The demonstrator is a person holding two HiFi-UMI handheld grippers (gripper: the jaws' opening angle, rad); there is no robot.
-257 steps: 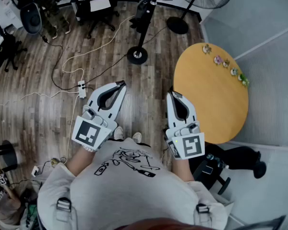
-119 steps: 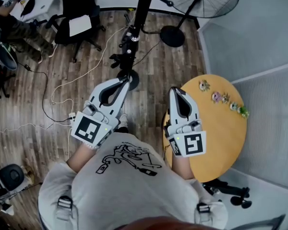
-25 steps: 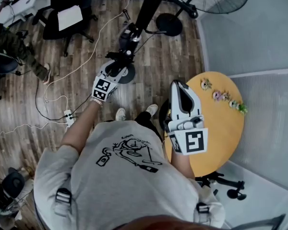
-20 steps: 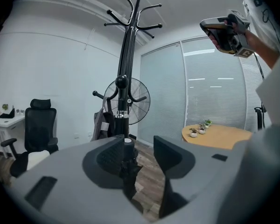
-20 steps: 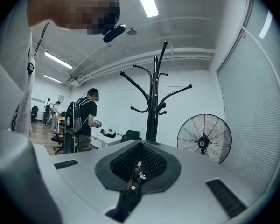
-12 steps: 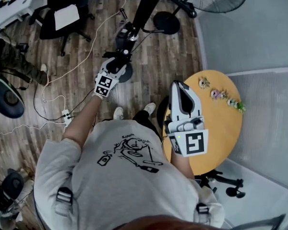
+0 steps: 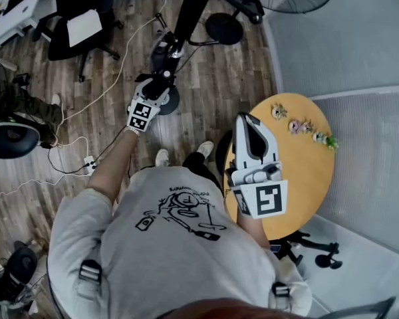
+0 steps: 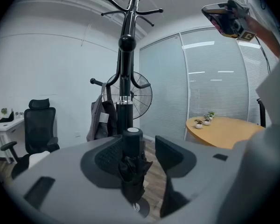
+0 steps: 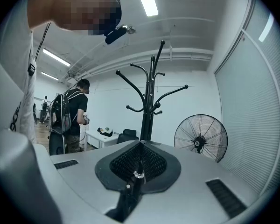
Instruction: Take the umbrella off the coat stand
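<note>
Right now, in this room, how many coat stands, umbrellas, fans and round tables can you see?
Coat stand: 1
Folded black umbrella: 1
Pedestal fan: 1
Round wooden table: 1
Total: 4

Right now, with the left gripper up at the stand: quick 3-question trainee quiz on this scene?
1. True or false: the right gripper's jaws stand wide apart.
2. What is between the left gripper's jaws? A) umbrella B) nothing C) a mug
3. Fill in: the small potted plants sit on the round ____.

Key
1. False: they are together.
2. A. The folded umbrella stands in the gap. The jaws have just been opening, and the pads do not press on it.
3. table
</note>
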